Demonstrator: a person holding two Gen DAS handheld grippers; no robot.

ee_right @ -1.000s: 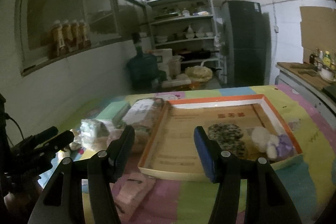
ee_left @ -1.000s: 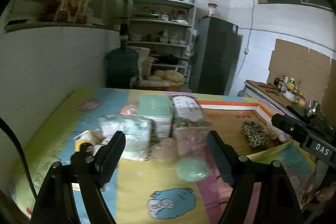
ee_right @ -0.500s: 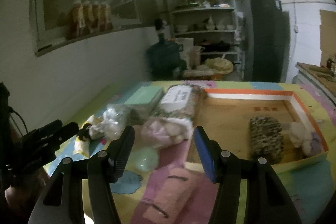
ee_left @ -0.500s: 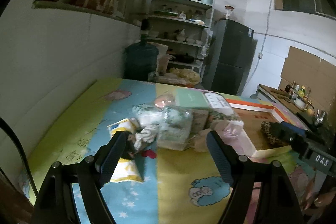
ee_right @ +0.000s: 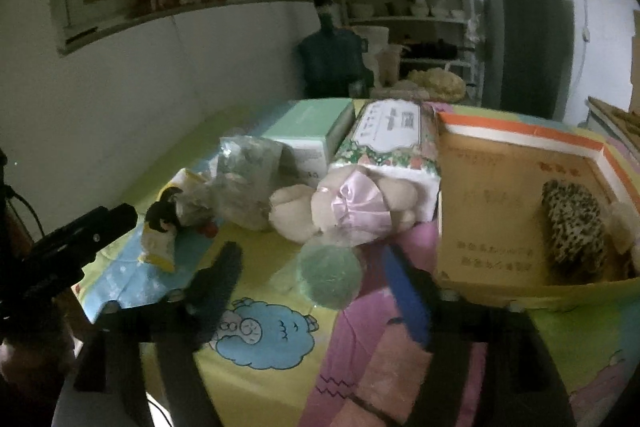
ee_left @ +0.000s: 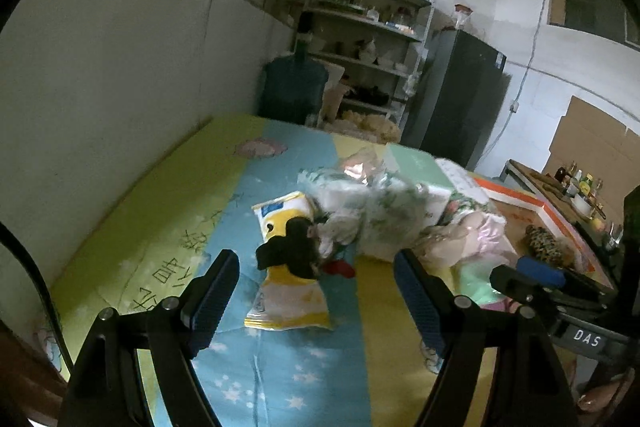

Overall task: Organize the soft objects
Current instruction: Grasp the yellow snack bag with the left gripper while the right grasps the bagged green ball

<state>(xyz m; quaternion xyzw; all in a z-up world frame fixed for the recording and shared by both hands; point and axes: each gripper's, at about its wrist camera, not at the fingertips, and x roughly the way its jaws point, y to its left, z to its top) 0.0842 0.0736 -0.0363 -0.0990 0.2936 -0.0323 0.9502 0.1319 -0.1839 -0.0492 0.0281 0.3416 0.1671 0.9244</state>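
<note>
Covering the table, a cartoon-print mat; both grippers spread wide, empty.

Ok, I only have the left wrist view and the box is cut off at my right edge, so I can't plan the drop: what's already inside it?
Observer: A leopard-print pad lies in the cardboard box, toward its right side, with something white and fluffy beside it.
Operator: Any room in the left half?
Observer: Yes, the left half of its floor shows only bare printed cardboard.
Operator: What are the right tongs facing?
Observer: The right tongs, open, frame a pale green ball on the mat; behind it lies a cream plush with a pink bow.
</note>
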